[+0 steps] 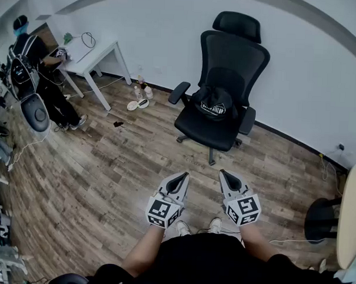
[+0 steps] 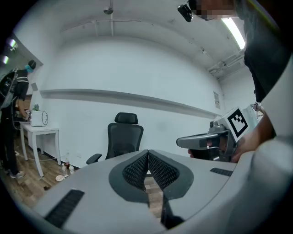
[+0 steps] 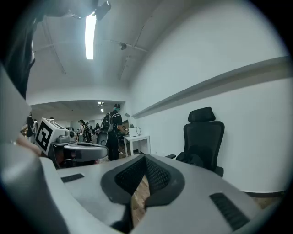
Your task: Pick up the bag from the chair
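Note:
A black bag (image 1: 214,103) with white print sits on the seat of a black office chair (image 1: 231,58) against the white wall. Both grippers are held low in front of me, well short of the chair. My left gripper (image 1: 183,176) is shut with nothing in it, its pads meeting at the tips (image 2: 148,152). My right gripper (image 1: 224,173) is also shut and empty (image 3: 145,158). The right gripper view shows the chair (image 3: 204,137) with the bag (image 3: 192,160) dark on its seat. In the left gripper view the chair (image 2: 124,139) stands ahead, its seat hidden by the jaws.
A white table (image 1: 93,49) stands at the back left with a person (image 1: 31,67) beside it. Bottles and small items (image 1: 140,97) lie on the wooden floor by the wall. A black stool (image 1: 322,218) and a pale round tabletop (image 1: 353,214) are at the right.

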Available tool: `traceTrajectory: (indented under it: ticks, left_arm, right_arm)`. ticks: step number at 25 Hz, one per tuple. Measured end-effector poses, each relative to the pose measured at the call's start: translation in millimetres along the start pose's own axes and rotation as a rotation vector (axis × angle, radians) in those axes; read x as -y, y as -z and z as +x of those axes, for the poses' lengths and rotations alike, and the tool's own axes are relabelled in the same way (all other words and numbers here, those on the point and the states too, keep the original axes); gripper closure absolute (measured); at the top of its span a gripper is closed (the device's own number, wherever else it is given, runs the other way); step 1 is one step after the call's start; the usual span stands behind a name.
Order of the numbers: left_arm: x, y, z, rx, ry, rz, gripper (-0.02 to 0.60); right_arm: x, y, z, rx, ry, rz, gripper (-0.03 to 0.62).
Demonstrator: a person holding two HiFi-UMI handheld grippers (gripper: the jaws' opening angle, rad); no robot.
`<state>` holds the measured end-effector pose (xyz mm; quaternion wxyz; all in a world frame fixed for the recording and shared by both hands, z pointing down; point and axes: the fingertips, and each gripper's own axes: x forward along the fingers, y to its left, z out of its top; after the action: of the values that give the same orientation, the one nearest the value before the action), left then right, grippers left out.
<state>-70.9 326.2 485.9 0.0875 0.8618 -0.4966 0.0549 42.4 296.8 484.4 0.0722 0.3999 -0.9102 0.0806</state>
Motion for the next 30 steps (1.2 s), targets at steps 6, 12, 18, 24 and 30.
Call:
traceTrajectory:
  ticks: [6, 12, 18, 24, 30]
  left_arm:
    - [1.3, -1.9, 1.8, -0.003, -0.004, -0.002, 0.560]
    - [-5.0, 0.8, -8.7, -0.003, -0.015, -0.008, 0.560]
    - [-15.4, 0.1, -24.0, 0.010, -0.010, -0.012, 0.560]
    - [-23.4, 3.4, -40.7, 0.018, 0.014, -0.007, 0.560]
    - [-28.3, 9.7, -32.1, 0.004, 0.024, -0.019, 0.560]
  right_arm:
    - [5.8, 2.4, -1.8, -0.010, 0.003, 0.003, 0.576]
    - [-4.7, 6.3, 2.0, -0.017, -0.004, 0.017, 0.575]
    - [-20.9, 3.4, 9.4, -0.013, 0.013, 0.009, 0.574]
    - [-40.4, 5.7, 12.5, -0.009, 0.037, -0.003, 0.574]
    - [-32.5, 13.2, 18.3, -0.027, 0.052, -0.004, 0.574]
